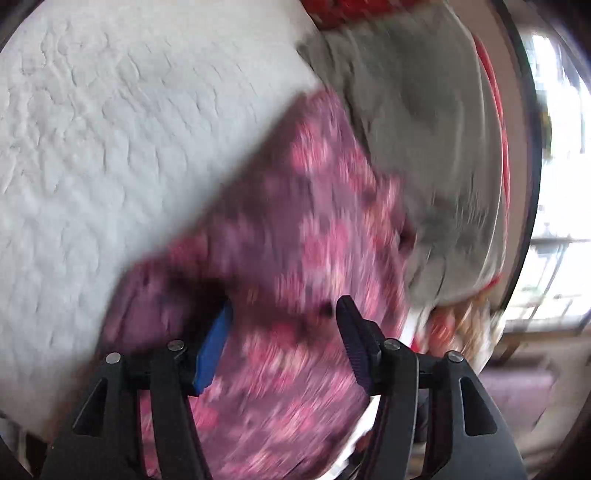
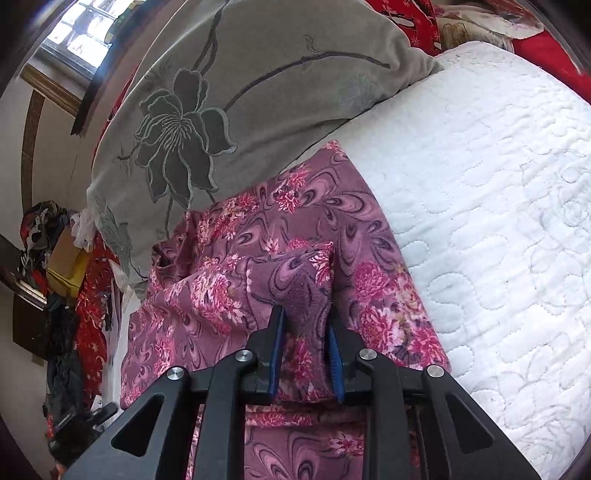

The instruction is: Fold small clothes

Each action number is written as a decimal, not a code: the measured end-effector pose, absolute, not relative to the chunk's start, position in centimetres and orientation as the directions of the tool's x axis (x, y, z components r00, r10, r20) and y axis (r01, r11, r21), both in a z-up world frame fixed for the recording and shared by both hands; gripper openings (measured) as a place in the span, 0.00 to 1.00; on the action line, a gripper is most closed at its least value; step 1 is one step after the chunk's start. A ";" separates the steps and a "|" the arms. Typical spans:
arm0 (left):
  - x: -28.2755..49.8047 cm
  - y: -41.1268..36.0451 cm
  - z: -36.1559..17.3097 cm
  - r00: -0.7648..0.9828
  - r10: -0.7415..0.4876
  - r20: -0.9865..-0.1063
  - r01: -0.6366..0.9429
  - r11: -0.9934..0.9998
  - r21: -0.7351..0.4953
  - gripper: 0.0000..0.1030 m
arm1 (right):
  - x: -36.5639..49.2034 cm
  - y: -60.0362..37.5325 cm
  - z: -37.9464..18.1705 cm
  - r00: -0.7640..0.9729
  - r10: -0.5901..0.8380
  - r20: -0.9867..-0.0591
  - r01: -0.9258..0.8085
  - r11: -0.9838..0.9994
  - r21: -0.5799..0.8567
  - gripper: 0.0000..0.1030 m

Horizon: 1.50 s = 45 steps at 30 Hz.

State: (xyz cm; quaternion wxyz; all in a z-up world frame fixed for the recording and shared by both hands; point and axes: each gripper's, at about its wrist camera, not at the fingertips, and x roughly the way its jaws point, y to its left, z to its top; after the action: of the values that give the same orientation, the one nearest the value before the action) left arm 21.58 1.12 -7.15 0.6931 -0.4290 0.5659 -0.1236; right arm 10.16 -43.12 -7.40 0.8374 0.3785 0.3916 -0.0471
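We are looking at a bed with a white quilt [image 2: 498, 206] on it. A purple cloth with pink flowers [image 2: 295, 221] is lying on the quilt, along its edge. This is the small piece of clothing we are folding. Right next to it a gray pillow with a big dark flower [image 2: 236, 110] is resting, and the cloth is touching the pillow's lower edge.

Our right gripper [image 2: 306, 325] is pointing down at the cloth. A thick fold of the purple cloth is sitting between its two blue pads [image 2: 276, 354]. The pads are standing a little apart with the bunched fold filling the gap, and they seem to be pressing on it from both sides.

Our left gripper [image 1: 284, 325] is over the same flowered cloth [image 1: 295, 229], but this picture is very blurry. Its two fingers are standing wide apart. The cloth is showing in the gap between them, and the blue pad [image 1: 214, 350] on one side is bare. We are not seeing it squeeze anything.

Red cloth with a pattern [image 2: 88, 321] is hanging by the side of the bed, and a window [image 2: 81, 33] is shining bright behind the pillow.
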 end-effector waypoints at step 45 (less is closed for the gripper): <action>18.0 2.5 -2.4 0.264 -0.667 -0.697 -0.058 0.710 -0.702 0.23 | 8.3 -44.8 -3.3 0.773 0.058 -0.632 0.324 0.820 0.472 0.18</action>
State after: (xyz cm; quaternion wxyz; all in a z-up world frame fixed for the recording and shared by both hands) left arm 18.01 2.53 -2.38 0.7285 -0.3182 0.5696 -0.2088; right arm 8.32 -44.78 -3.34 0.8954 0.2909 0.3289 -0.0743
